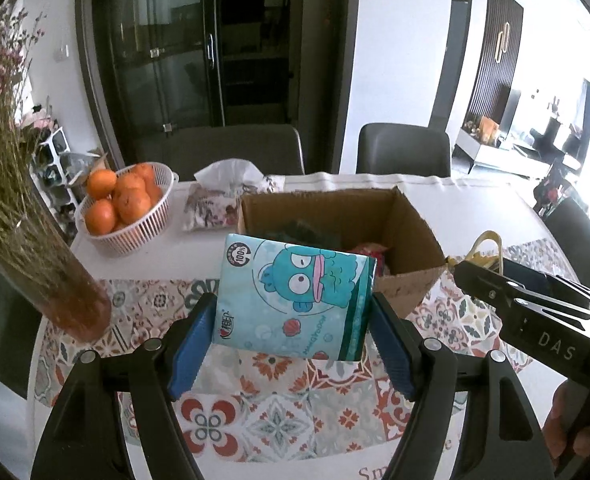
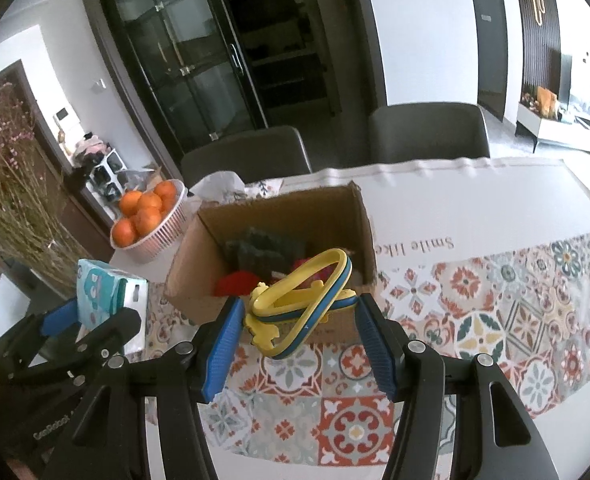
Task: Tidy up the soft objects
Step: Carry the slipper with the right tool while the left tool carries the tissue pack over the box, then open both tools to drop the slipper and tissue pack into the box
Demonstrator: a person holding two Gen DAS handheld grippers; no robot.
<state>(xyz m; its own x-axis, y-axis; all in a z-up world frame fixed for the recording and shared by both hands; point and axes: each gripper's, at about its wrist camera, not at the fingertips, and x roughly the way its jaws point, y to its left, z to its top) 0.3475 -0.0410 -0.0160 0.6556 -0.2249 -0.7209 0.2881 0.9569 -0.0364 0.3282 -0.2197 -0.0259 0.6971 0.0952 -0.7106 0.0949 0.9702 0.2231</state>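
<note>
tissue pack (image 1: pixel 295 300): glossy plastic | box (image 1: pixel 407 216): matt cardboard

Teal tissue pack (image 1: pixel 295 300) and yellow slippers (image 2: pixel 303 300) (blue-edged) held above table.

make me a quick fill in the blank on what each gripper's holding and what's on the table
1. The left gripper holds a blue pack of ____ printed with a cartoon fish.
2. The right gripper holds a pair of yellow ____.
3. The white basket is full of ____.
4. The cardboard box stands on the ____ tablecloth.

Missing words: tissues; sandals; oranges; patterned
</note>
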